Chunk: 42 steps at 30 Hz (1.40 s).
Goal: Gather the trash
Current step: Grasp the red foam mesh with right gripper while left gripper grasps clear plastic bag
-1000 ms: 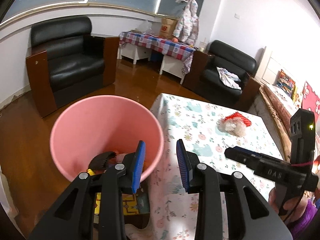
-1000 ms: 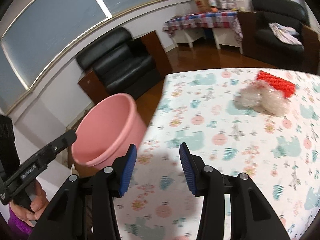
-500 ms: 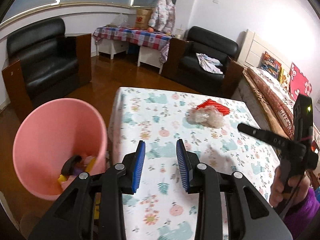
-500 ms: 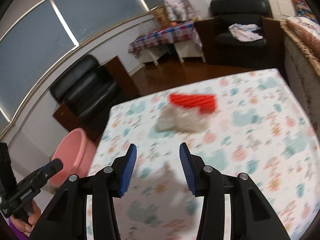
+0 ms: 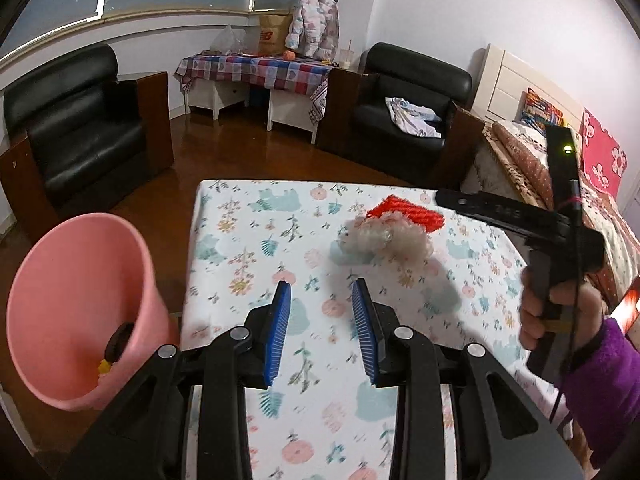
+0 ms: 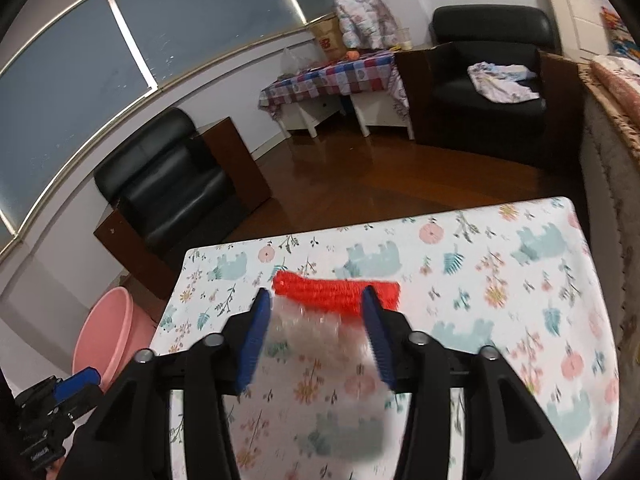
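Note:
A crumpled clear plastic wad [image 5: 386, 240] lies on the flowered tablecloth [image 5: 248, 248], with a red ribbed piece [image 5: 408, 212] just behind it. My right gripper [image 6: 314, 304] is open and straddles the plastic wad [image 6: 312, 332], blurred, with the red piece [image 6: 336, 290] just beyond its tips. It shows from the side in the left wrist view [image 5: 452, 200]. My left gripper [image 5: 322, 292] is open and empty above the table, short of the wad. A pink bin [image 5: 76, 304] with trash inside stands off the table's left edge; it also shows in the right wrist view [image 6: 106, 336].
Black armchairs [image 5: 72, 132] [image 5: 404, 120] stand on the wooden floor beyond the table. A checked-cloth side table [image 5: 256, 72] is at the far wall. A bed [image 5: 532, 164] lies to the right.
The right gripper has advanced across the table to the plastic wad, which now sits between its fingers. The left gripper has swung from over the pink bin to over the table.

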Each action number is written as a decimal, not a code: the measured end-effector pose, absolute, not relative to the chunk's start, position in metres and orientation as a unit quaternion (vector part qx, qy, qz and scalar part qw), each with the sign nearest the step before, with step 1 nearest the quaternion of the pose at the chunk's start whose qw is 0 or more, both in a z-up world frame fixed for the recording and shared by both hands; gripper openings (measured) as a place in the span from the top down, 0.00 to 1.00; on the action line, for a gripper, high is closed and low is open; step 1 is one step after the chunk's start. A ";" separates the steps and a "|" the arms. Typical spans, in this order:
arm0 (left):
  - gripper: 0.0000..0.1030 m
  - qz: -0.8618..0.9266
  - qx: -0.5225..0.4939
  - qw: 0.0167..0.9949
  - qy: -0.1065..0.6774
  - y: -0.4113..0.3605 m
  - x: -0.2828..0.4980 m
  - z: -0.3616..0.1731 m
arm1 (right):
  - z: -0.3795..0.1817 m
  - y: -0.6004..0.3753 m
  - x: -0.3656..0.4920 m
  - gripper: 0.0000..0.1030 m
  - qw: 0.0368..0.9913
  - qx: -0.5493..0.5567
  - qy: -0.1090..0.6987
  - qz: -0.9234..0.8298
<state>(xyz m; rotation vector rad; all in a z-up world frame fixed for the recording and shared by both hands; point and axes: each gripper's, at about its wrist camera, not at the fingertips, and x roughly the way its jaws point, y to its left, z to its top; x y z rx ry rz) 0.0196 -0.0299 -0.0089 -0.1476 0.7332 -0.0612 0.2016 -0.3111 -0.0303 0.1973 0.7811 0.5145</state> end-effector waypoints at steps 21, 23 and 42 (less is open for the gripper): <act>0.69 -0.054 -0.088 0.913 0.395 -0.064 0.057 -0.035 | -0.065 -0.338 0.162 0.93 0.827 0.201 0.439 0.288; 0.69 -0.068 -0.101 0.906 0.404 -0.066 0.059 -0.039 | -0.062 -0.347 0.142 0.93 0.834 0.210 0.435 0.267; 0.69 -0.037 -0.229 0.861 0.453 -0.076 0.115 -0.084 | -0.059 -0.371 0.086 0.92 0.874 0.153 0.424 0.180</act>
